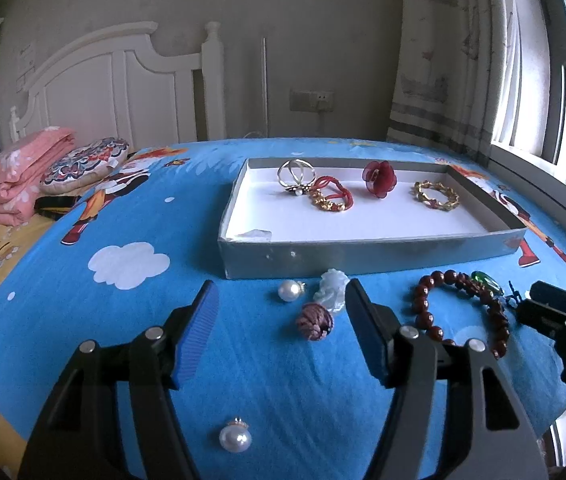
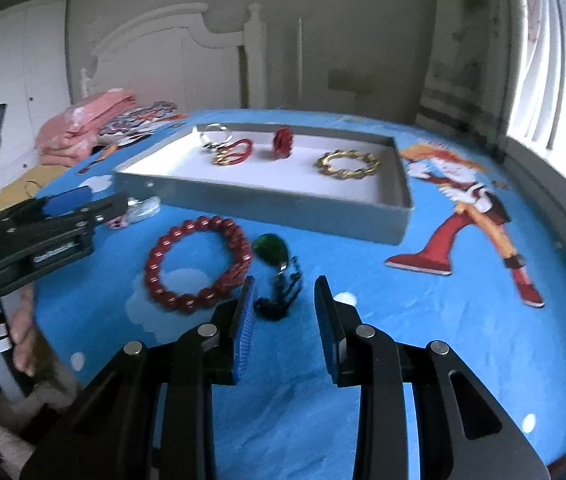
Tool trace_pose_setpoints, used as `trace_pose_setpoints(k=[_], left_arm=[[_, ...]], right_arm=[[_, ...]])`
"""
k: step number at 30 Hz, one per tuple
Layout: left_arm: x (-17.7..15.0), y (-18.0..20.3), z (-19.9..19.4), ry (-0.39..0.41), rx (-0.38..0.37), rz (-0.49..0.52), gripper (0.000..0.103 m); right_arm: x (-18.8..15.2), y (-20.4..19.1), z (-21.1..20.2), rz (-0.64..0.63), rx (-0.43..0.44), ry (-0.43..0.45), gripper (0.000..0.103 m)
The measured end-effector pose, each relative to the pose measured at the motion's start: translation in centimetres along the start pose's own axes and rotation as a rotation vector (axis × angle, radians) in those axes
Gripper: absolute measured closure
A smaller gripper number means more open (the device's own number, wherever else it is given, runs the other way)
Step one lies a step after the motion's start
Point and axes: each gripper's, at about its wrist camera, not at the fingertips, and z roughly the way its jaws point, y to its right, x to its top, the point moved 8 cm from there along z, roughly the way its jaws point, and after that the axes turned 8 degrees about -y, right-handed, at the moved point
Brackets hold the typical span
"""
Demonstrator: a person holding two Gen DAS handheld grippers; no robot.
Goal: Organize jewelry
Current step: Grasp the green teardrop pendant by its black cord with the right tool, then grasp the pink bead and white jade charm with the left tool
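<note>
Ribbed blue tongs [image 1: 281,300]; glossy round pearl [image 1: 235,437].

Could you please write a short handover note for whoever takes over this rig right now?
Left gripper: open, empty, aimed at the pale pendant and brown bead.
Right gripper: open, empty, the green pendant just ahead.
Done: silver ring, red-gold bracelet, red flower and gold bracelet lie in the tray.
Left on the bedsheet: red bead bracelet, two pearls, both pendants, bead.
</note>
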Motion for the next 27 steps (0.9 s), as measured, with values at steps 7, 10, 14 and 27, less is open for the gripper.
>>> trace_pose_setpoints(k=[7,10,14,27], left_arm=[[-0.1,0.5,-0.3,0.016,0.019,0.030,0.032],[-0.4,0.8,-0.4,0.001,0.045,0.057,0.032],[-0.8,2.2,-0.5,-0.009,0.043,0.117,0.032],[-1.0,1.9,1.9,-0.125,0.023,0.084,0.061]], right_arm=[[-0.2,-0.1,0.6,-0.018,-0.006,0.031,0.075],[-0.3,-0.1,0.5,-0.024,-0.012,0.043,0.092],[-0.7,0.2,0.1,-0.012,-0.013,0.069,0.093],[-0.6,-0.1,0.3,0.009,-0.017,0.062,0.092]])
